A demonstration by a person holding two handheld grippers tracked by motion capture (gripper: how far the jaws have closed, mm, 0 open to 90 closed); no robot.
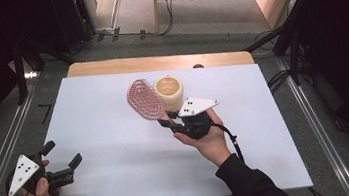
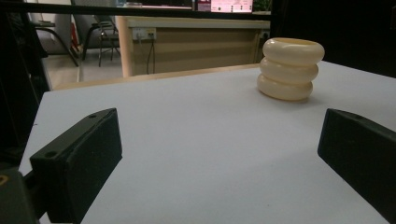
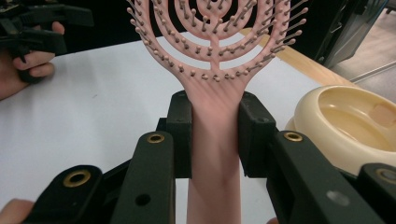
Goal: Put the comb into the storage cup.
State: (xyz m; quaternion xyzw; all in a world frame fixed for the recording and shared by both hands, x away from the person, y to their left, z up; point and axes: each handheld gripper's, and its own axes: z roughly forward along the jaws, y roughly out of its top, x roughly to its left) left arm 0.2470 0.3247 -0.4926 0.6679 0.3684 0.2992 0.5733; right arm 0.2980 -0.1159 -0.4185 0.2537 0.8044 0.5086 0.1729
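Already the right tongs (image 3: 215, 135) clench the pink hairbrush (image 1: 144, 99) by its handle, lifted just beside the cream holder (image 1: 169, 90) mid-desk (image 1: 116, 135). Probably it goes in next; the left tongs (image 1: 64, 157) wait released, empty.

Recording bay in an office or lab: a white-topped desk (image 1: 116, 135) with a wooden far edge stands on grey carpet between dark stand legs (image 1: 20, 71) and trailing black cables (image 1: 169, 3); beyond its far edge, a beige wooden counter (image 2: 196, 42), black chairs (image 2: 100, 32) and a lit screen (image 2: 231, 5).
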